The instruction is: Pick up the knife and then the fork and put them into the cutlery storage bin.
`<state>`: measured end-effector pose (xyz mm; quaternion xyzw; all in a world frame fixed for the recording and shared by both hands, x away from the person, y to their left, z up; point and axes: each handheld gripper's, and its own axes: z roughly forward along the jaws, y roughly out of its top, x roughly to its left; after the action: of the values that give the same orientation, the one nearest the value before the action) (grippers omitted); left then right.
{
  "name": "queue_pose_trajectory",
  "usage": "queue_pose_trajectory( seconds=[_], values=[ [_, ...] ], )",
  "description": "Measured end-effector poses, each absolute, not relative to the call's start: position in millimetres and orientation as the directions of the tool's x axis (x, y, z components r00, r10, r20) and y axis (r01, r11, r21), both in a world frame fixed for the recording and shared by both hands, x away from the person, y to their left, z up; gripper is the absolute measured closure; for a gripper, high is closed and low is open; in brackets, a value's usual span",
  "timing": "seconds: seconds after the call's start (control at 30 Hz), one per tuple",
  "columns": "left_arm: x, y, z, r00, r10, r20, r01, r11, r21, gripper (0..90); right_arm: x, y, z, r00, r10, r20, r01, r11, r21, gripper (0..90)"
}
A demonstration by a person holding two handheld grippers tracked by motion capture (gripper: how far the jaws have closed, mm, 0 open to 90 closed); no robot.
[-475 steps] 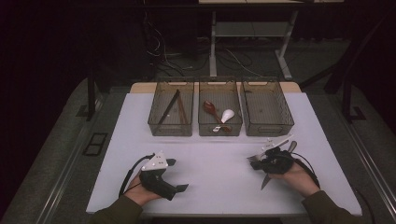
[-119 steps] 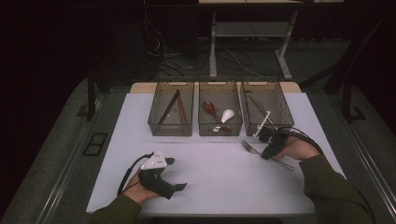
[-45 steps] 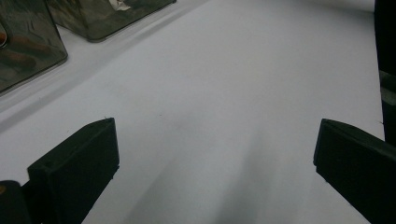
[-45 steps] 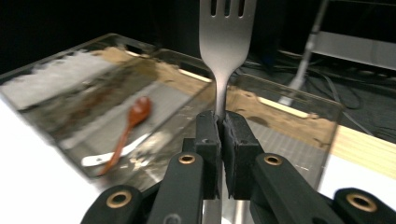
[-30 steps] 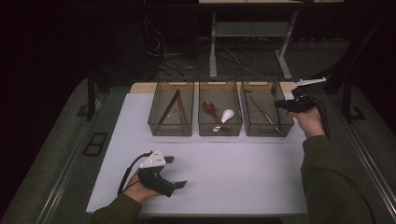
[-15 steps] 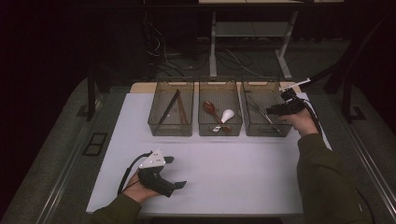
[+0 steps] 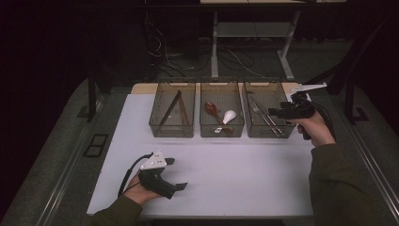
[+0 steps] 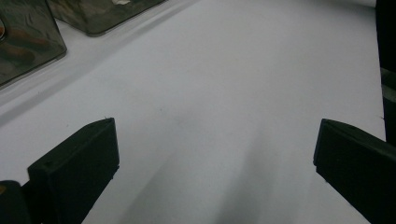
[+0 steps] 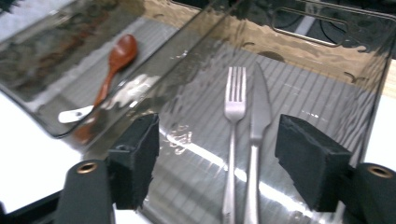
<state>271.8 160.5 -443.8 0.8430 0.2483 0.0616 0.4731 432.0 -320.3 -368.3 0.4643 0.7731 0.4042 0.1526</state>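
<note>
The right tool (image 7: pixel 275 112) hangs over the right bin (image 7: pixel 286 131) at the back of the bench (image 7: pixel 235 174), held by the person's right hand (image 7: pixel 316 128) at the bin's right edge, its jaws pointing left across the bin. Its jaws have just been opening and now stand wide, with nothing pressed between the pads. In the right gripper view the tool (image 9: pixel 217 156) looks down into the bin (image 9: pixel 327 70), where a fork (image 9: pixel 233 121) and a knife (image 9: pixel 258 126) lie side by side on the ribbed floor, touching or nearly so, handles toward the camera. Both lie below the gap between the jaws, free of them. In the high view the fork (image 7: pixel 258 113) and knife (image 7: pixel 266 118) run aslant along the bin.

The middle bin (image 7: pixel 222 133) holds a brown spoon (image 7: pixel 211 109) and a white spoon (image 7: pixel 228 117), close together. The left bin (image 7: pixel 172 132) holds two long dark sticks (image 7: pixel 170 109) leaning aslant. The three bins stand in a row, just beside one another.

The left tool (image 7: pixel 176 174) rests on the bench near its front edge, well apart from the bins, in the person's left hand (image 7: pixel 141 190). In the left gripper view its jaws stand wide over bare white bench (image 8: pixel 224 93), the tool (image 8: pixel 215 154) holding nothing.
</note>
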Motion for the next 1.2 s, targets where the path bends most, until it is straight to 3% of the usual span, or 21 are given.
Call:
queue_pose_trajectory(
  seconds=[0.33,0.53,1.2],
  values=[
    [271.4,160.7,-443.4,0.868,0.478,-0.133,0.362,-0.428,0.828,0.0,393.3,-311.1,-376.5,-0.592,0.798,0.114,0.541,0.288,0.79,19.5],
    [271.4,160.8,-443.4,0.868,0.479,-0.134,0.363,-0.427,0.828,0.0,368.8,-307.5,-383.3,-0.631,0.761,0.155,0.518,0.264,0.813,19.2],
    [270.1,162.2,-441.5,0.866,0.481,-0.135,0.362,-0.418,0.833,0.0,312.9,-303.8,-409.0,-0.67,0.728,0.144,0.466,0.263,0.845,17.3]
  ],
)
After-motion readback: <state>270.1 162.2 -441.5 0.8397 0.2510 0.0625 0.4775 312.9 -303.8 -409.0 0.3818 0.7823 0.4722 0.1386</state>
